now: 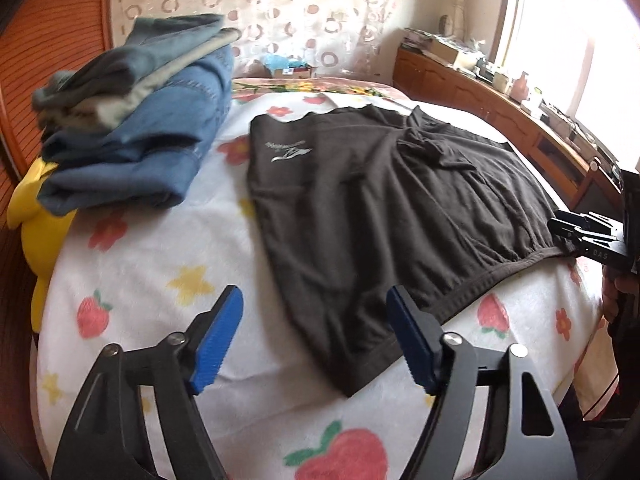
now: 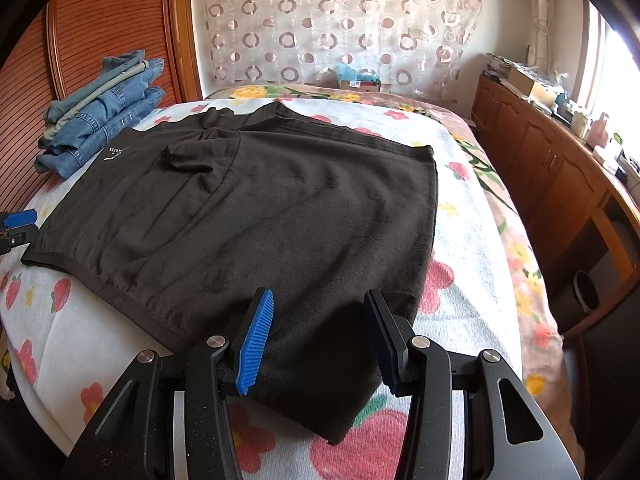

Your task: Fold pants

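- The dark pants (image 2: 256, 208) lie spread flat on the flower-and-strawberry blanket (image 1: 132, 268) covering the bed, waistband toward the near edge, a small pale logo (image 1: 286, 151) near the far left corner
- A bunched wrinkle (image 2: 188, 158) sits at the crotch area; the rest of the cloth lies fairly smooth
- The left gripper (image 1: 316, 340) hovers over the near left corner of the pants, its blue pads (image 1: 218, 346) spread apart with nothing between them
- The right gripper (image 2: 316, 340) sits over the near right corner, fingers apart, with the fabric passing under and between them but not pinched
- A stack of folded jeans (image 1: 140, 128) rests at the far left of the bed, just beside the pants but not touching them as far as I can tell
- The pants look like soft, light knit: limp, likely to sag and drag on the blanket when lifted, and not fragile
- The hemmed waistband (image 1: 460, 292) looks thicker and is probably the surest place to pinch, at its two corners, so the cloth lifts evenly
- A one-sided grab would likely let the free half trail and crease
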A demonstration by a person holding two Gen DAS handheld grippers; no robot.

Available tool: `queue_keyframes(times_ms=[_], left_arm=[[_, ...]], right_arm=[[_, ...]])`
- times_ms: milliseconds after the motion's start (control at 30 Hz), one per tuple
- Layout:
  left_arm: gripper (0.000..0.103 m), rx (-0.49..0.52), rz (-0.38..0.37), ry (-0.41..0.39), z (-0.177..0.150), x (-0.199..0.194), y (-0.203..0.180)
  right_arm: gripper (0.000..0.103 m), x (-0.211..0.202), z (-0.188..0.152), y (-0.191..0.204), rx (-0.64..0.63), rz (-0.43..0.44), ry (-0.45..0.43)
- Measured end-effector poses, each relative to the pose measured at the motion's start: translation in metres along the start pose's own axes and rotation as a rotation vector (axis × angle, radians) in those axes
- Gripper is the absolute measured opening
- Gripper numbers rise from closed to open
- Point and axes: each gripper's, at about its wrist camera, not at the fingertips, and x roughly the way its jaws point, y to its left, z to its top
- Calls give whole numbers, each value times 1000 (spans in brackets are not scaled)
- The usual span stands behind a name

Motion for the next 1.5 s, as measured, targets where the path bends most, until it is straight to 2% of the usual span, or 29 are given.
queue_keyframes(times_ms=[33, 367, 467, 533, 633, 900, 1233, 1500], left_arm=[[66, -5, -2, 1, -1, 0, 1], [44, -7, -29, 8, -20, -5, 0], [33, 5, -33, 6, -19, -4, -3], [17, 14, -45, 8, -19, -3, -7], [9, 27, -43, -8, -17, -6, -12], [3, 58, -70, -49, 1, -16, -28], [2, 124, -103, -93, 30, -21, -58], [2, 189, -142, -72, 58, 2, -94]], right_arm=[[49, 0, 0, 0, 0, 0, 0], [49, 3, 1, -1, 0, 1, 0], [49, 4, 1, -1, 0, 2, 0], [49, 4, 1, 0, 1, 2, 0], [49, 4, 1, -1, 0, 2, 0], [49, 5, 1, -1, 1, 3, 0], [49, 10, 3, 1, 3, 5, 0], [49, 12, 4, 2, 7, 1, -1]])
